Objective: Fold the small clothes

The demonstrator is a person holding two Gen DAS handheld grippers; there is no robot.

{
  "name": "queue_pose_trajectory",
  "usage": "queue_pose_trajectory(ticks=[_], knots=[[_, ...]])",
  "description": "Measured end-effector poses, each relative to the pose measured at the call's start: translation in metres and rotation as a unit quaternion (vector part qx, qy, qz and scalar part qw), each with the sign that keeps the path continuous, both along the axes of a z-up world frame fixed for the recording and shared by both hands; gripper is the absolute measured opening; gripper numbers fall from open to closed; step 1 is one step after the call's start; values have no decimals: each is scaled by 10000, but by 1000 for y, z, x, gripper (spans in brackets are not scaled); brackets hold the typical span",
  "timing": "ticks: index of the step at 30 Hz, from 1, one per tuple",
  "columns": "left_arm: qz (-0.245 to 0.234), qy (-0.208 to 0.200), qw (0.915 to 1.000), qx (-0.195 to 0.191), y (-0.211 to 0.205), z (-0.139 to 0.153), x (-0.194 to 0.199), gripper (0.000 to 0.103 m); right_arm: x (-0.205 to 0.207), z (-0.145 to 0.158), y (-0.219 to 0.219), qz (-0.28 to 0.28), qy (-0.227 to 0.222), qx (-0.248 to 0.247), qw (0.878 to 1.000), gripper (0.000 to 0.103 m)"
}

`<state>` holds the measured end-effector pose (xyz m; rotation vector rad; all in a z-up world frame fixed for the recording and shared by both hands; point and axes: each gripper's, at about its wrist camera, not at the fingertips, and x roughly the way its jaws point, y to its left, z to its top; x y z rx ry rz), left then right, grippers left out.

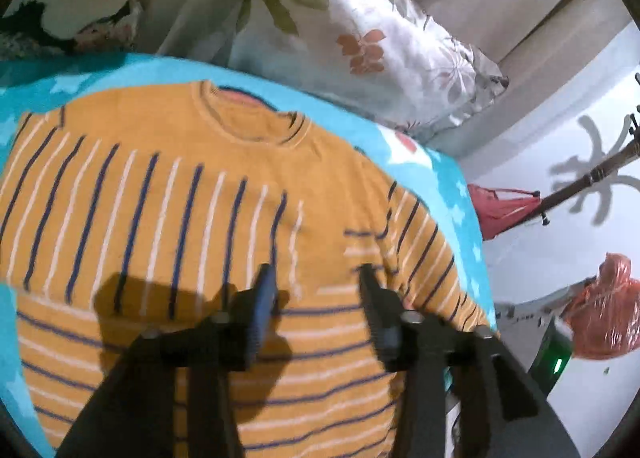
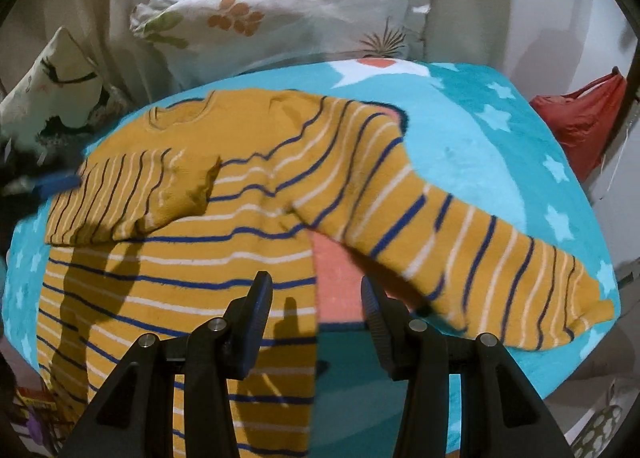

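1. Item: one mustard knit sweater with blue and white stripes [image 2: 224, 258] lies flat on the turquoise star-print blanket [image 2: 500, 162]. One sleeve is folded across the chest; one sleeve [image 2: 460, 242] reaches toward the blanket's right edge.
2. Left claw [image 1: 316, 278]: parted, empty.
3. Right claw [image 2: 316, 290]: parted, empty.
4. Risk: a shallow pinch may slip off the thick knit.
5. Risk: dragging may undo the folded sleeve.
6. Count: two pillows, one floral pillow [image 2: 288, 6] nearest.

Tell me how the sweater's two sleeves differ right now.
Seen from the right wrist view, the left sleeve is folded in across the sweater's chest; the right sleeve stretches outward over the blue blanket. The left sleeve looks bunched and short, the right sleeve long and straight. Both are mustard with blue and white stripes.
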<state>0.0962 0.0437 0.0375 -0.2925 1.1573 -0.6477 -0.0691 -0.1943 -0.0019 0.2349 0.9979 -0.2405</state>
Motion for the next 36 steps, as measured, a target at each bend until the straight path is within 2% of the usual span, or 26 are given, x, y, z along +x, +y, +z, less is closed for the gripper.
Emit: queue_pose_trajectory(ticks=[2,5,7,10,12,15,16,17,18,19,21,24,28,31,36], knots=[[186,35,9996,189,19,-4,-5,53,3,3,-2,69,-88,103,9999,50],[590,65,9971,473,61,-4,-8,54,20,6,2,300,-243,413,9984,50],[915,-10,9926,801,81,-7,-15,54,37,7,9,454,-329,708,9959,52],[1298,-132,9854,1096,112,-8,-31,55,69,2,23,664,-464,1072,9909,58],[1496,-168,9810,1222,129,-9,-40,55,96,-9,35,735,-388,1069,9908,58],[1713,-237,9753,1373,146,-8,-51,55,129,-32,48,716,13,1062,9918,58],[1773,-270,9737,1406,154,-7,-55,56,136,-38,53,736,140,1050,9916,55],[1832,-301,9722,1428,162,-6,-59,56,143,-43,59,800,226,1074,9907,45],[1897,-332,9705,1452,169,-5,-61,57,145,-42,64,878,221,1071,9901,19],[1958,-360,9687,1479,174,-5,-63,58,147,-40,68,974,203,1096,9890,12],[2081,-414,9651,1535,185,-5,-66,58,147,-30,70,1029,45,1082,9888,11],[2137,-385,9633,1580,187,-9,-64,58,142,-20,55,793,-101,1008,9917,10],[2011,-245,9663,1587,180,-18,-61,59,134,-25,26,264,20,816,9963,10],[1814,-221,9698,1617,164,-22,-59,59,121,-33,9,56,142,952,9953,13],[1428,-247,9758,1635,129,-24,-57,59,85,-24,-6,-101,-64,1100,9939,17]])
